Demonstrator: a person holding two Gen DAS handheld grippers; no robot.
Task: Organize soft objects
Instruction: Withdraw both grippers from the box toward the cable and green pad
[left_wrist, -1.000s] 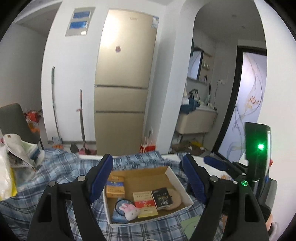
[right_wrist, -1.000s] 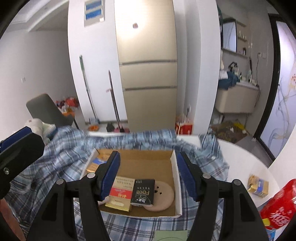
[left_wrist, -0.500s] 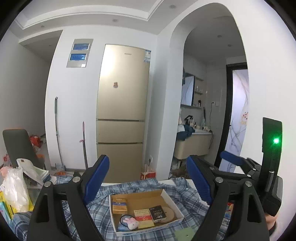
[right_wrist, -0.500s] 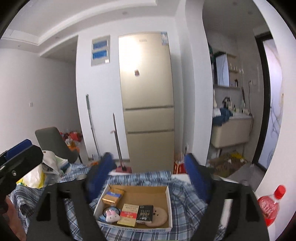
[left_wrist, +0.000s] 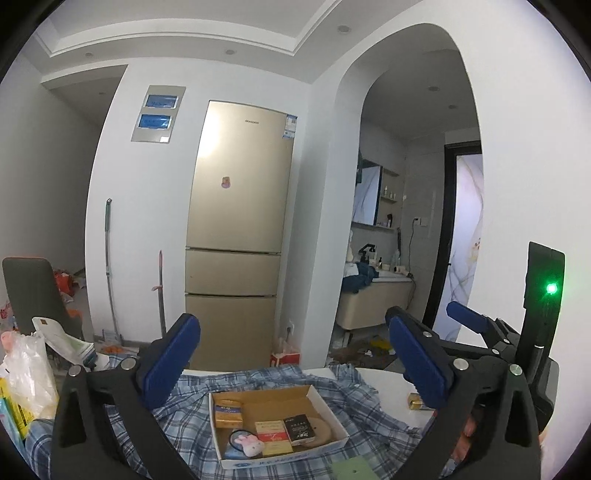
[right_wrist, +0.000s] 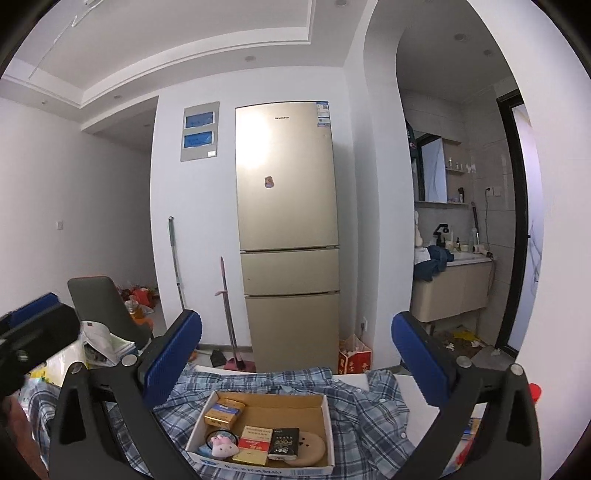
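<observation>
A cardboard box (left_wrist: 280, 459) (right_wrist: 258, 466) sits on a crumpled blue plaid shirt (left_wrist: 369, 417) (right_wrist: 369, 413). In the box lie a pink bunny plush (left_wrist: 248, 442) (right_wrist: 222, 445), a round tan pad (left_wrist: 327, 428) (right_wrist: 314, 445) and a few small packets. My left gripper (left_wrist: 291, 332) is held high and well back from the box, its jaws opening with nothing between them. My right gripper (right_wrist: 295, 325) is also raised and back, jaws opening and empty. Each gripper shows at the edge of the other's view.
A gold fridge (left_wrist: 236, 236) stands against the far wall with mops beside it. A grey chair (left_wrist: 29, 291) and plastic bags (left_wrist: 22, 373) are at the left. A green card (left_wrist: 351, 470) lies in front of the box, and a red bottle (right_wrist: 533, 391) is at the right.
Both grippers lifted, drew back from the box and tilted up, so the box now looks small and low. Both sets of jaws spread wider.
</observation>
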